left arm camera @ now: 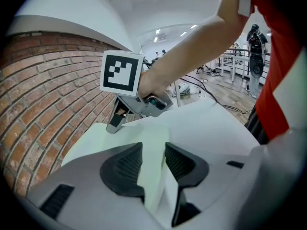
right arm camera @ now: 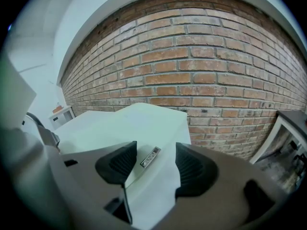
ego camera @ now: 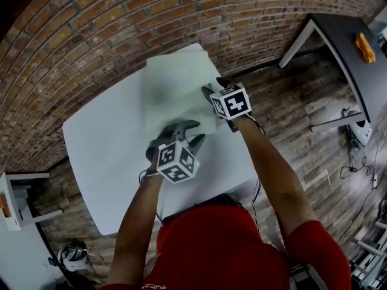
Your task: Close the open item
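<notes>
Left gripper (left arm camera: 153, 152), right gripper (right arm camera: 156, 159): fingers (left arm camera: 125, 166) apart astride pale pouch (ego camera: 175, 95)

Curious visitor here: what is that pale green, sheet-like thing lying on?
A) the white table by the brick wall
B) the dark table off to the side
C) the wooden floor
A: in the head view the pale green item lies flat on the white table, whose far edge sits against the brick wall.
</notes>
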A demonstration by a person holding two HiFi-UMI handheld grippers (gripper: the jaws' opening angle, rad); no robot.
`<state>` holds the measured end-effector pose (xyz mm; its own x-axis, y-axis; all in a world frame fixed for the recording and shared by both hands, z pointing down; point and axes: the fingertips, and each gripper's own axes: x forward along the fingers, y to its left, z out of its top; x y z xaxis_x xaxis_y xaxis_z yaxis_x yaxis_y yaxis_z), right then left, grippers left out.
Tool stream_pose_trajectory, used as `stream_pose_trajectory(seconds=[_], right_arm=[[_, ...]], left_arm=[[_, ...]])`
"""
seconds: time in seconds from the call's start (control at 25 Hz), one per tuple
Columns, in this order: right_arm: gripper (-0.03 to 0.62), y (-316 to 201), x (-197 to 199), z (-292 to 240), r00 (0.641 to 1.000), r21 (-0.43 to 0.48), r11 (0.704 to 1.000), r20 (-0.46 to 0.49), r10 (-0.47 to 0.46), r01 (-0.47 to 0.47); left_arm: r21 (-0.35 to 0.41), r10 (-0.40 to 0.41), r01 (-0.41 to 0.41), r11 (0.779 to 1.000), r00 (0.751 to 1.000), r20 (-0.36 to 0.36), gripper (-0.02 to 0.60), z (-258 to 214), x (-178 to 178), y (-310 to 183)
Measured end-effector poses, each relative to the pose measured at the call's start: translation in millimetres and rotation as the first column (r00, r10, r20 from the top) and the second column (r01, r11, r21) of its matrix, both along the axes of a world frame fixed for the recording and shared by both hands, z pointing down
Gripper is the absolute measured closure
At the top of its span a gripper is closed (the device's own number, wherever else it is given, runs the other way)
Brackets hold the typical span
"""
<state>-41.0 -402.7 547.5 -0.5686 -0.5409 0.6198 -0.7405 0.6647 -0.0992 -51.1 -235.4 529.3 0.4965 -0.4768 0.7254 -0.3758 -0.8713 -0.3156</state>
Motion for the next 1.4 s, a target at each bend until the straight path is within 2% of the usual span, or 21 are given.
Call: stream_pose_trajectory(seconds=[0.24,0.4,0.56,0.8,1.08,1.4], right_arm=[[0.362,0.5,0.6,-0.9,1.0,0.015,1.0,0.001,0.004,-0.004],[0.362,1.2,0.6,-1.7,1.0,0.04,0.999,-0.001,0.01,-0.01],[0.362,1.3,0.0,-4.3,1.0,0.065,0.998,-0.009,0.013,-0.013],[0.362,3.3,-3.3,-13.3,1.0,0.117,0.993,-0.018,-0.018,0.02],[0.362,18.5,-8.9,-52.7,0.995,0.186,0.982,0.082,-0.056,0.04],[0.365,51.2,-14.1,-119.2,0.968,0.297,0.954,0.221,-0.118,0.048]], left_arm=[[0.038,-0.041,0.043,0.998,0.998,-0.05,0.426,-11.1,-3.1,1.1],[0.078,-0.122,0.136,0.988,0.98,-0.159,0.426,-29.6,-9.6,-3.4],[0.069,-0.195,0.223,0.972,0.938,-0.286,0.433,-48.0,-18.7,-5.4],[0.07,-0.264,0.317,0.946,0.876,-0.403,0.434,-66.4,-33.8,-8.8],[0.069,-0.313,0.41,0.909,0.783,-0.537,0.445,-98.8,-51.6,-16.2],[0.075,-0.33,0.485,0.871,0.692,-0.641,0.46,-135.6,-74.5,-20.2]])
